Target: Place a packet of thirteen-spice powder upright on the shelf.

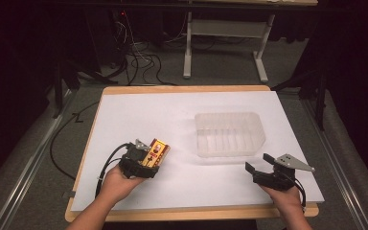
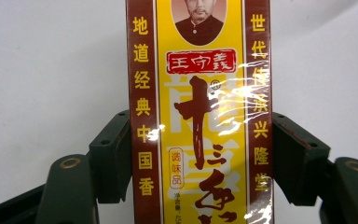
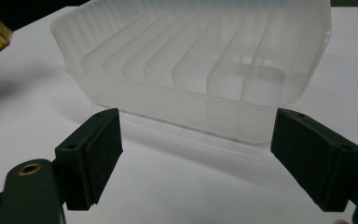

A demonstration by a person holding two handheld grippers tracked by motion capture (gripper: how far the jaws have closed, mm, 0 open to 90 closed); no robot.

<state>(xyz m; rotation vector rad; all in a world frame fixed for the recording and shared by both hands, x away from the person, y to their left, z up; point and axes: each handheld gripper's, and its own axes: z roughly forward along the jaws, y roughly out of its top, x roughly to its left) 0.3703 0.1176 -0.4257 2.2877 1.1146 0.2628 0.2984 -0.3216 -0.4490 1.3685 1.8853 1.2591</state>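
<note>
Your left gripper [image 1: 146, 160], at the lower left of the frame, clamps its jaws on the yellow spice box [image 2: 199, 112], likely bound for the clear tray [image 1: 229, 134]. Your right gripper [image 1: 259, 163] waits gaping, lower right, holding nothing.

I see a dim room: grey carpet [image 1: 28, 158], black cables [image 1: 143, 60] upper left, a white-legged bench [image 1: 225, 28] top centre.
</note>
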